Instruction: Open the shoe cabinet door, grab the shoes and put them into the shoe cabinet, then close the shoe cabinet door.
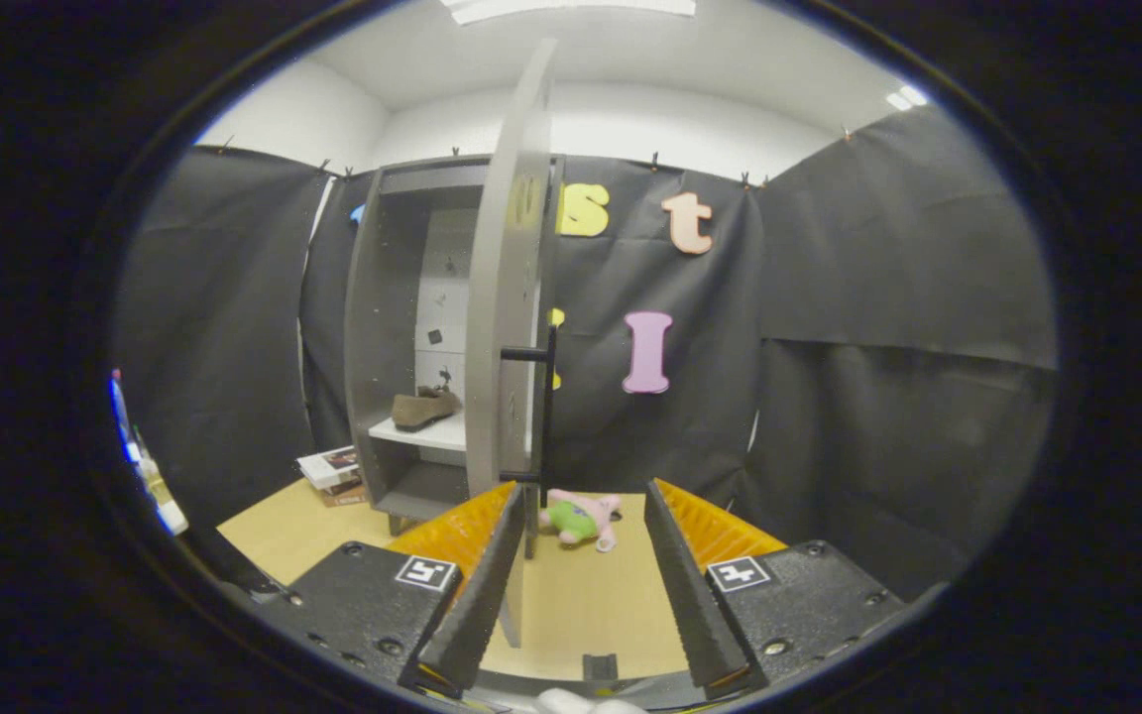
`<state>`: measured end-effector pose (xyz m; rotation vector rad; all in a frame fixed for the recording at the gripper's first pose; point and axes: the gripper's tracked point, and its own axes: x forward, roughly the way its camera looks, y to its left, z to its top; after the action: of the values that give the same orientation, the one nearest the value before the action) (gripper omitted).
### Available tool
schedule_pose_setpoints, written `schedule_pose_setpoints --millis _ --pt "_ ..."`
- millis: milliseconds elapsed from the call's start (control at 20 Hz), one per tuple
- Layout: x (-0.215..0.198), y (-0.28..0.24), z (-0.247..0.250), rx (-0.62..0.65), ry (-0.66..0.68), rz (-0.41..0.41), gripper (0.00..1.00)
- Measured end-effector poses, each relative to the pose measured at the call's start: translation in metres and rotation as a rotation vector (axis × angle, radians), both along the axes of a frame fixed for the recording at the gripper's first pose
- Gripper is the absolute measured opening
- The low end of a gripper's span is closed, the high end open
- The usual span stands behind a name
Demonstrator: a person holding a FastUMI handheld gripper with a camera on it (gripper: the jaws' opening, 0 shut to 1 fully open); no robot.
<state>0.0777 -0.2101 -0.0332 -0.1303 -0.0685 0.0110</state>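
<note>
The gripper (pixel 581 501) has its fingers spread, nothing between them but bare floor (pixel 581 605). At about eleven o'clock ahead stands the cabinet (pixel 383 327), its door (pixel 507 297) swung open edge-on, the handle (pixel 543 416) just past the left fingertip. A shoe (pixel 424 407) rests on the shelf (pixel 427 433) inside. A plush toy (pixel 581 518) lies at twelve o'clock, just beyond the fingers.

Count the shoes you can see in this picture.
1. A brown shoe lies on the cabinet's white shelf, behind the open door; others may be hidden.
</note>
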Motion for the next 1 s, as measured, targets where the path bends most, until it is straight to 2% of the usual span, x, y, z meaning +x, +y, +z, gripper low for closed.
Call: schedule_pose_setpoints --millis 150,250,350,450,700,1000 --pt "-0.034 0.033 -0.005 0.008 -0.038 -0.039 0.86" --pt "-0.046 0.059 -0.018 0.045 -0.036 -0.061 0.97" --pt "-0.043 0.088 -0.035 0.074 -0.021 -0.077 0.98" --pt "-0.033 0.125 -0.066 0.094 0.025 -0.059 0.99" --pt "0.024 0.207 -0.164 0.066 0.178 0.033 0.99" --pt "0.111 0.262 -0.296 0.099 0.435 0.109 0.99"
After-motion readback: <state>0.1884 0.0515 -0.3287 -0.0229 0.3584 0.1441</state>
